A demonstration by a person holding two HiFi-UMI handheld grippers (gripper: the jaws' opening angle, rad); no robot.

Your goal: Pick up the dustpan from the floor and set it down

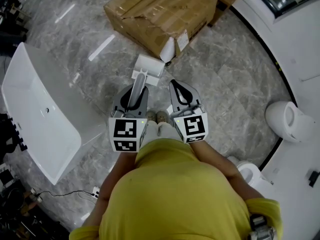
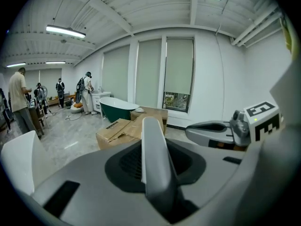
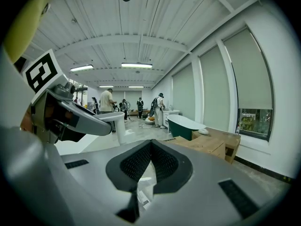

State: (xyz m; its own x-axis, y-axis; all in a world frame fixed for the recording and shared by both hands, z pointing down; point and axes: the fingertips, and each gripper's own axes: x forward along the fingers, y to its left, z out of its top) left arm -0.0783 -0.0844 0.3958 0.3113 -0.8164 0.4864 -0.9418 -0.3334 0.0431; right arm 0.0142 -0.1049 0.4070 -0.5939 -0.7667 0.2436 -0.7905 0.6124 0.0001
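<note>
The dustpan has a white pan [image 1: 149,65] and a long grey handle [image 1: 141,78]. My left gripper [image 1: 134,95] is shut on that handle, with the pan hanging out in front, just short of the cardboard box. In the left gripper view the handle [image 2: 154,159] runs up the middle between the jaws. My right gripper [image 1: 176,87] is beside it on the right, its jaws closed to a point with nothing in them. In the right gripper view its dark pads [image 3: 141,164] meet at the tip.
A large, partly torn cardboard box [image 1: 160,11] lies on the marble floor ahead. A white bathtub [image 1: 35,109] stands on the left. Two toilets [image 1: 287,119] [image 1: 250,171] are on the right. A cable and plug [image 1: 95,191] lie at lower left. People stand far off [image 3: 107,102].
</note>
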